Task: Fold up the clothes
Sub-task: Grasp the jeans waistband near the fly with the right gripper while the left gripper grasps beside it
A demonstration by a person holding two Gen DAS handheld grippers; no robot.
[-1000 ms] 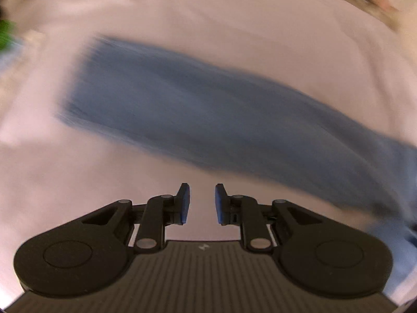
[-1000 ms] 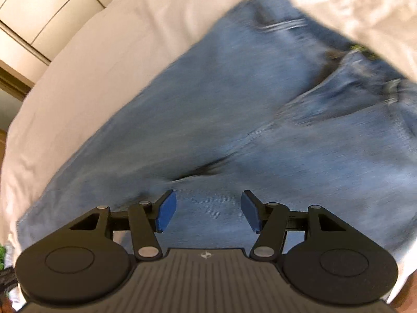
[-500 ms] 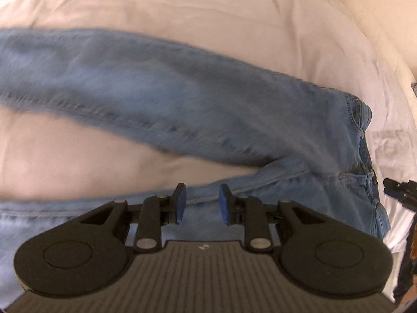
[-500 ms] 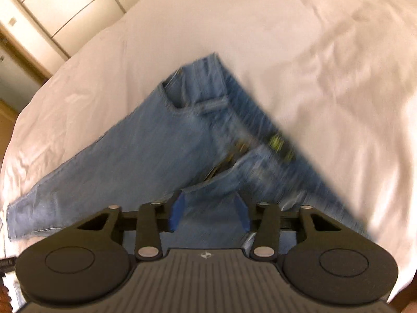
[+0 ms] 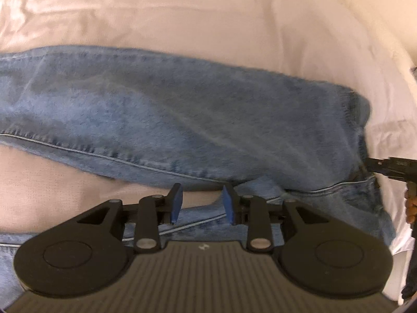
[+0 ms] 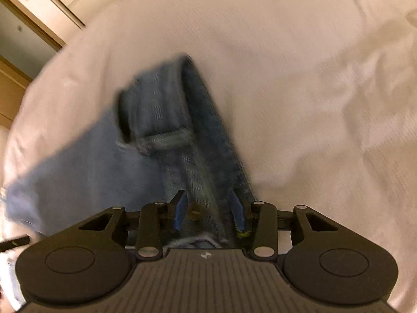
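Jeans (image 5: 182, 120) in faded blue denim lie spread across the white bedsheet (image 5: 208, 26), legs apart in a V, while the left gripper (image 5: 200, 200) hovers parted over the crotch and the right gripper (image 6: 208, 208) straddles the waistband, jaws parted around it.

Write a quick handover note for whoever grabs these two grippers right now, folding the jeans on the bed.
Left gripper: open, holding nothing, low over the crotch where the two legs split.
Right gripper: open, the waistband runs between its fingers, not clamped; view is blurred.
Jeans: spread flat on the white sheet, legs apart in a V, waist toward the right gripper.
Done: jeans laid out. No fold visible yet.
Left: probably grip waistband and a leg, bring one leg over the other, then fold lengthwise.
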